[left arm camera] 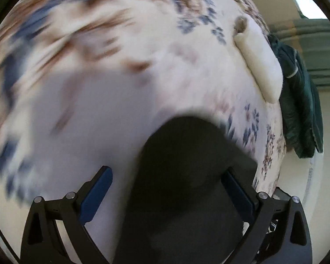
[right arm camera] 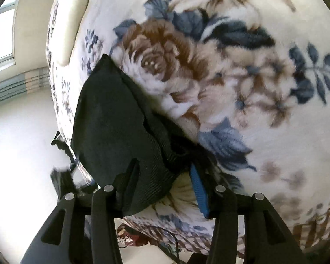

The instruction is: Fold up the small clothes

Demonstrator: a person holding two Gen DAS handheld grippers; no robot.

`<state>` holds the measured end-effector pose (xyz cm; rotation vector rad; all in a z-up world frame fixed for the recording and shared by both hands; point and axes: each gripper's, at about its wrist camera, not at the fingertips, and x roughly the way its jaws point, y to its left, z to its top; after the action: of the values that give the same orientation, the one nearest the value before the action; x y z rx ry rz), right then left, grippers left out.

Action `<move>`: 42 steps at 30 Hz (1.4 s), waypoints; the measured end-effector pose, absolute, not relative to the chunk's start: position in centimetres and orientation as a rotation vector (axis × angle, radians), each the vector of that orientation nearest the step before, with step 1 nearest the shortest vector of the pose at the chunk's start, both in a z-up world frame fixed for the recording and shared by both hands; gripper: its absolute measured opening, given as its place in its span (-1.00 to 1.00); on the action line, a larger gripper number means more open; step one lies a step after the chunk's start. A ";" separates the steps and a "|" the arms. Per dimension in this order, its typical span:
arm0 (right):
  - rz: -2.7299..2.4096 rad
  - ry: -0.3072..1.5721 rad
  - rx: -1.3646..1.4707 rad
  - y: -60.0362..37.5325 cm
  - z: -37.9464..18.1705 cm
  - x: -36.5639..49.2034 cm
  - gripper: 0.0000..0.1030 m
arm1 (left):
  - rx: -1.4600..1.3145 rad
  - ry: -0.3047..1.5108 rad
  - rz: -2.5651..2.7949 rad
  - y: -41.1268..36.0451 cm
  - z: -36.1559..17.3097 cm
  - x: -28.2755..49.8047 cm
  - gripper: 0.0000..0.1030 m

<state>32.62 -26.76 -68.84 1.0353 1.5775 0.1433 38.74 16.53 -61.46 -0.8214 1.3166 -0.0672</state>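
Observation:
A small black garment (left arm camera: 187, 176) lies on a white blanket with blue and brown flowers (left arm camera: 99, 77). In the left wrist view my left gripper (left arm camera: 167, 178) is open, its blue-padded fingers (left arm camera: 94, 195) wide apart, and the garment runs between them; the view is blurred. In the right wrist view the same black garment (right arm camera: 112, 127) hangs over the blanket's (right arm camera: 231, 77) edge. My right gripper (right arm camera: 162, 176) has its jaws spread with the cloth bunched between them, the blue pad (right arm camera: 200, 195) beside the fabric.
A cream rolled cloth (left arm camera: 259, 61) lies on the blanket near its far edge and also shows in the right wrist view (right arm camera: 72, 26). A dark green garment (left arm camera: 301, 110) hangs off the side. Pale floor (right arm camera: 21, 143) lies below.

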 end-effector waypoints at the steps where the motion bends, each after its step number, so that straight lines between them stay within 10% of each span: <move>1: 0.130 1.589 1.024 -26.6 -68.9 32.6 -0.04 | -0.811 1.318 -0.081 16.3 -61.8 39.9 0.18; 4: 0.111 1.606 1.019 -29.4 -68.9 33.1 -0.04 | -0.828 1.308 -0.110 16.8 -62.1 41.9 -0.73; 11: 0.076 1.589 1.061 -31.2 -69.2 30.9 -0.04 | -1.046 1.191 -0.035 22.1 -62.2 41.1 -0.83; 15: 0.105 1.568 1.113 -31.0 -68.9 29.7 0.03 | -1.081 1.216 -0.038 23.3 -61.8 40.0 -0.48; 17: 0.136 1.560 1.152 -30.7 -69.0 29.1 0.47 | -1.082 1.210 -0.086 23.0 -61.0 38.2 0.42; 19: 0.172 1.548 1.196 -30.1 -69.4 28.4 0.77 | -1.089 1.199 -0.147 22.3 -60.4 36.1 0.42; 37: 0.324 1.297 1.445 -22.4 -75.9 29.7 0.80 | -0.978 1.318 -0.386 14.4 -63.3 36.6 0.44; 39: 0.324 1.282 1.456 -22.2 -75.9 30.2 0.68 | -0.966 1.297 -0.388 14.2 -62.6 36.7 0.33; 41: 0.310 1.269 1.467 -22.1 -75.8 30.4 0.18 | -0.947 1.274 -0.385 14.4 -61.6 36.8 -0.42; 42: 0.295 1.275 1.449 -22.0 -75.5 30.5 -0.34 | -0.939 1.272 -0.386 14.4 -61.1 37.1 -0.42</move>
<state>30.50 -22.01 -75.53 1.4486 1.2746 0.2946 37.11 14.38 -61.07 -0.9391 1.2721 -0.3861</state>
